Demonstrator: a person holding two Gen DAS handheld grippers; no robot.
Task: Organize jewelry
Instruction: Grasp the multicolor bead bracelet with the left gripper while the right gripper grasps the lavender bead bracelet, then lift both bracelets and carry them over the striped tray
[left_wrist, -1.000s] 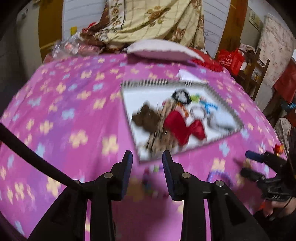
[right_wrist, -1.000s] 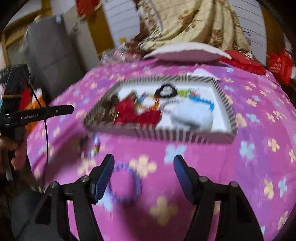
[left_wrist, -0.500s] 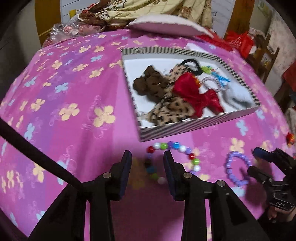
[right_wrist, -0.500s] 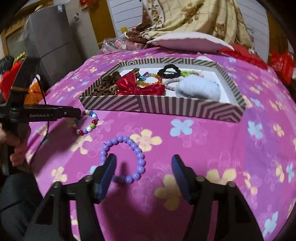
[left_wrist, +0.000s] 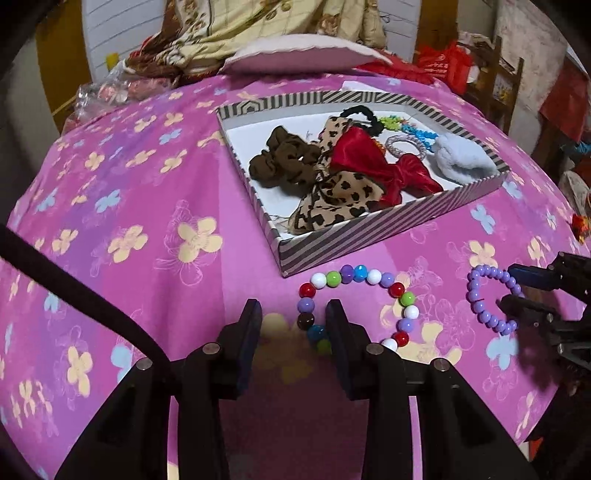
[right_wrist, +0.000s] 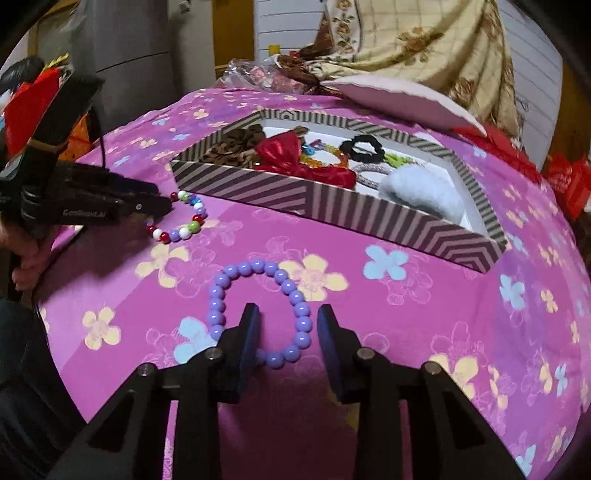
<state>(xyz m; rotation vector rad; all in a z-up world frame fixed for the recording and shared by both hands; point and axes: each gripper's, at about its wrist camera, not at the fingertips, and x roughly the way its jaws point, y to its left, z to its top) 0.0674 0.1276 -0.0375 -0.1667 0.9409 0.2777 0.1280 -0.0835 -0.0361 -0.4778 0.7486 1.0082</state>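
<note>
We see a magenta bedspread (left_wrist: 147, 192) with yellow and blue flowers, a black-and-white striped box (left_wrist: 369, 236), a lilac bead bracelet (right_wrist: 258, 314) and a multicoloured one (left_wrist: 354, 302).

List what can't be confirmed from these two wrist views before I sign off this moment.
- Left wrist view: the near arc of the multicolour bracelet is hidden behind the left gripper's finger.
- Right wrist view: whether the right gripper's pads touch the purple bracelet; its near beads run behind one finger.
- Right wrist view: the striped box's near wall hides part of its contents.
</note>
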